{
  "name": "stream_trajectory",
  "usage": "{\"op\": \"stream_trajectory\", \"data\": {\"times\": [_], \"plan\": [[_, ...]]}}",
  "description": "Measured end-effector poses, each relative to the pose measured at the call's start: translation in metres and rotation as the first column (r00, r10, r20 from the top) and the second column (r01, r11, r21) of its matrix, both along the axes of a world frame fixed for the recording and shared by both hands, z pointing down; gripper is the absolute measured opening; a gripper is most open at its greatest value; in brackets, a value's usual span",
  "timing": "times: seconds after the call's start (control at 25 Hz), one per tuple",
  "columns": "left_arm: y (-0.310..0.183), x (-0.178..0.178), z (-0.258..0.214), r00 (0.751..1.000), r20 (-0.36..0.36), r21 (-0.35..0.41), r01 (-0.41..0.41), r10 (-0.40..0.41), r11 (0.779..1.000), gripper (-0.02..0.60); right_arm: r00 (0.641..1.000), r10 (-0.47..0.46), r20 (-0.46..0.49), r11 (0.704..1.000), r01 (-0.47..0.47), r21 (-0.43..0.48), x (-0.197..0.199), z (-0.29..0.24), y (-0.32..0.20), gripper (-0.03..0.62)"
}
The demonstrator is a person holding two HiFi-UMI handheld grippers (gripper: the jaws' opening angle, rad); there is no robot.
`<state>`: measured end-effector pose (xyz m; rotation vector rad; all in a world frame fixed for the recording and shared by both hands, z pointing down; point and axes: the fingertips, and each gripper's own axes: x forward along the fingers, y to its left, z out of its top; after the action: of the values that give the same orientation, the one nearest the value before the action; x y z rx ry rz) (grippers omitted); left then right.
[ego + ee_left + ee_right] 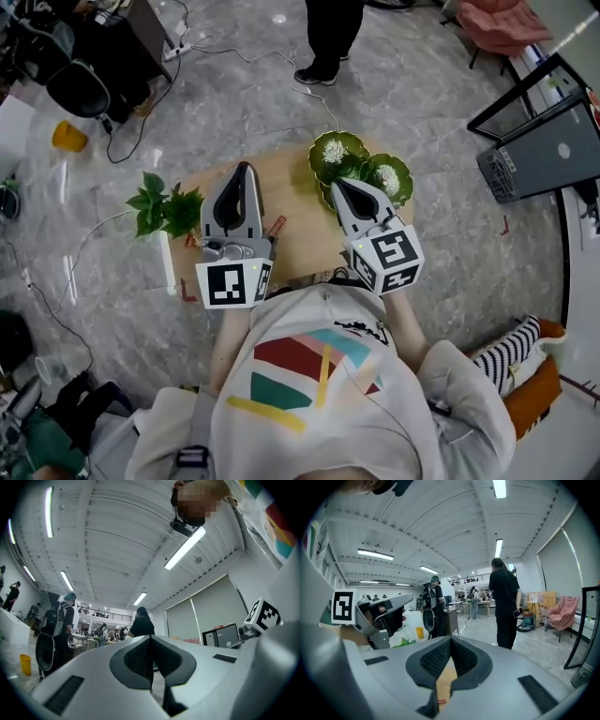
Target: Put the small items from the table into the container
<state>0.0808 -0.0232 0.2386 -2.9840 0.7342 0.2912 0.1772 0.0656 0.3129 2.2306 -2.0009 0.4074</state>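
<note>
Looking at this one, the person has both tools raised over the little wooden table (295,202), and neither seems to be carrying anything. The right gripper (338,184) hangs right at the near edge of the green dishes (330,150), which are probably the container. Its pads (436,660) are pressed together with no item visibly pinched at the tips, and only tan wood plus a speck of red show through the slot beneath them. The left gripper (244,171) sits well to the left of the green dishes, its jaws likewise closed on nothing. The one piece that's easy to spot is a small red item (275,226) lying on the wood, left of the green dishes and a bit nearer the person, between the two tools. So the job looks barely started, or between picks. To do this step well, the person would want to spread the right jaws before descending, come down with one pad on each side of the red item, across its narrow side, and squeeze only once both pads bracket it. Then lift high enough to clear the rim of the green dishes and let go low inside, so it doesn't bounce out. The left tool is best kept away from the potted plant (167,208) on the far side from the green dishes.
</note>
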Motion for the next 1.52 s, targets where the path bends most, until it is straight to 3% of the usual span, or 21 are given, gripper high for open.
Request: {"op": "stream_trajectory", "data": {"times": [0.28, 0.48, 0.96, 1.12, 1.24, 1.28, 1.36, 1.52], "plan": [[0.002, -0.012, 0.002, 1.000, 0.020, 0.009, 0.021, -0.021, 1.000, 0.008, 0.995, -0.084, -0.056, 0.996, 0.083, -0.029, -0.022, -0.002, -0.011, 0.012], [0.005, -0.012, 0.006, 0.999, 0.046, 0.004, 0.018, -0.018, 1.000, 0.007, 0.994, -0.097, -0.044, 0.995, 0.096, -0.030, -0.026, -0.001, -0.009, 0.012], [-0.001, -0.024, 0.002, 0.999, -0.001, -0.003, 0.035, -0.035, 0.999, 0.008, 0.989, -0.137, -0.048, 0.990, 0.135, -0.042, -0.037, 0.004, -0.013, 0.012], [-0.013, -0.035, 0.008, 0.997, 0.009, -0.020, 0.073, -0.073, 0.997, 0.008, 0.986, -0.164, -0.023, 0.985, 0.162, -0.067, -0.042, 0.011, -0.020, 0.014], [-0.023, -0.044, 0.023, 0.994, 0.042, -0.051, 0.107, -0.105, 0.993, 0.008, 0.976, -0.214, 0.047, 0.970, 0.218, -0.104, -0.052, 0.024, -0.031, 0.016], [-0.026, -0.048, 0.030, 0.992, 0.056, -0.065, 0.120, -0.116, 0.991, 0.008, 0.969, -0.238, 0.059, 0.962, 0.244, -0.120, -0.057, 0.032, -0.036, 0.041], [-0.033, -0.059, 0.048, 0.986, 0.084, -0.102, 0.151, -0.143, 0.983, 0.008, 0.957, -0.287, 0.036, 0.947, 0.289, -0.141, -0.068, 0.048, -0.050, 0.225], [-0.053, -0.081, 0.102, 0.968, 0.166, -0.177, 0.217, -0.188, 0.960, 0.008, 0.908, -0.417, -0.052, 0.898, 0.402, -0.180, -0.093, 0.082, -0.082, 0.232]]}}
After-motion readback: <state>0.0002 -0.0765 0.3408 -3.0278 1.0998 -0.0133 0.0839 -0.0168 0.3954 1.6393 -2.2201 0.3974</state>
